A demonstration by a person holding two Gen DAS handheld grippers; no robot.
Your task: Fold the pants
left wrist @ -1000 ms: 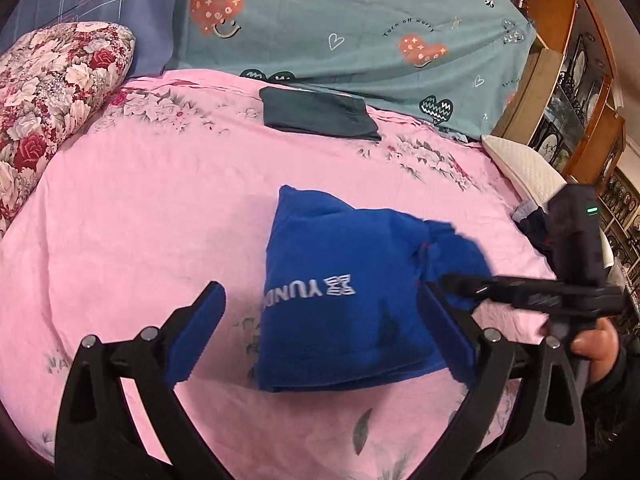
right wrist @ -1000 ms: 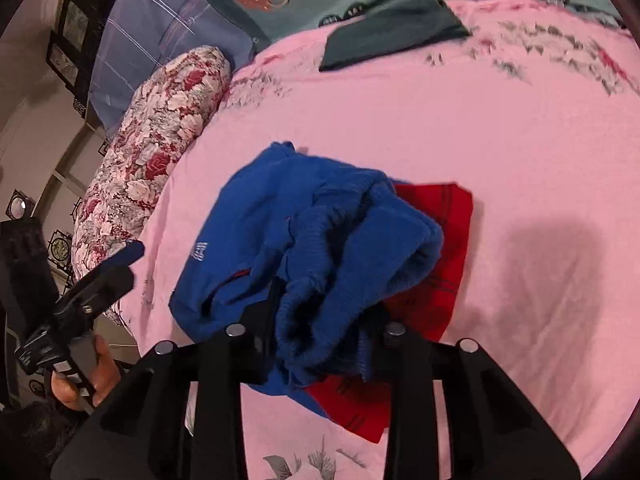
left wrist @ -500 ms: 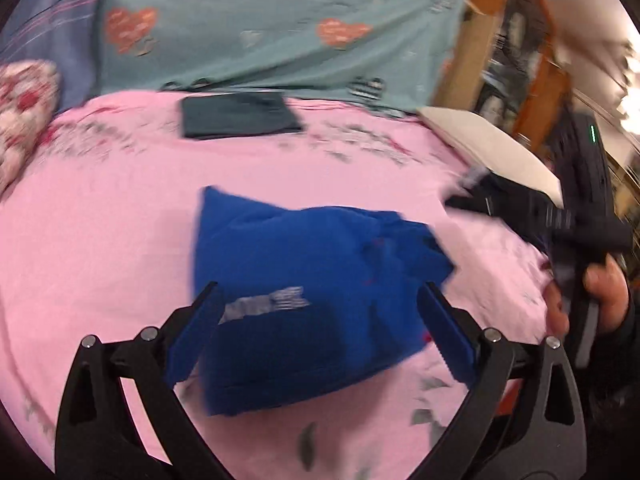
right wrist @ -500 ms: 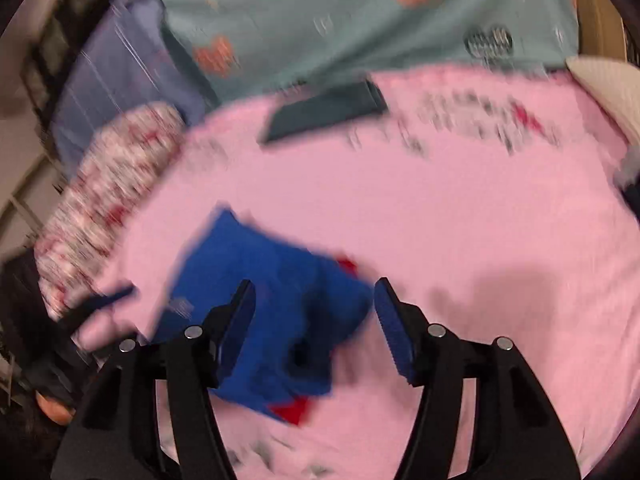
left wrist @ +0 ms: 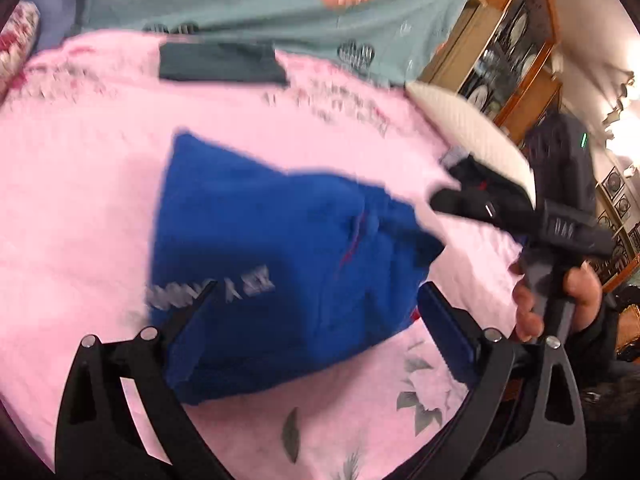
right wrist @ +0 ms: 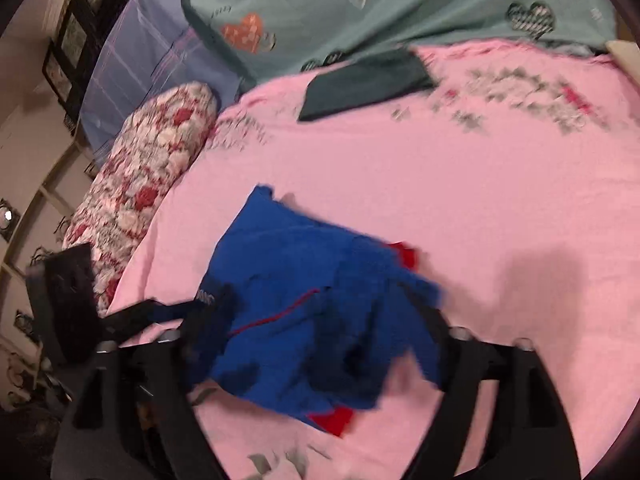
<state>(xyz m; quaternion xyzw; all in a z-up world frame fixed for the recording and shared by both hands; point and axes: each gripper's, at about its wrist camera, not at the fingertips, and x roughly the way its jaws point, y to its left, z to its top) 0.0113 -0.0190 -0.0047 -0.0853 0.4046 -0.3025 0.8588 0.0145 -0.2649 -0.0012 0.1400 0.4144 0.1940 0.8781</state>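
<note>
Fold just laid and let go, both grippers empty over the blue pants on the pink bed

Near: left gripper (left wrist: 312, 328) jaws wide, straddling the near edge of the folded blue pants (left wrist: 280, 264), pads not pressing; right gripper (right wrist: 316, 332) jaws at their widest, just been opening, cloth lies between and under them but nothing gripped, hand (left wrist: 560, 300) on its handle in left view. A second ago the right jaws were pinched on a bunched blue fold, now dropped onto the pile, red lining (right wrist: 332, 420) peeking at the edges. Pants sit mid-bed on the pink sheet (right wrist: 460, 184), lumpy at right end. Likely next: flatten or re-grip that bunched end to square it. Far: dark folded garment (right wrist: 364, 84) by teal quilt (right wrist: 400, 8), floral pillow (right wrist: 140, 184) at left
</note>
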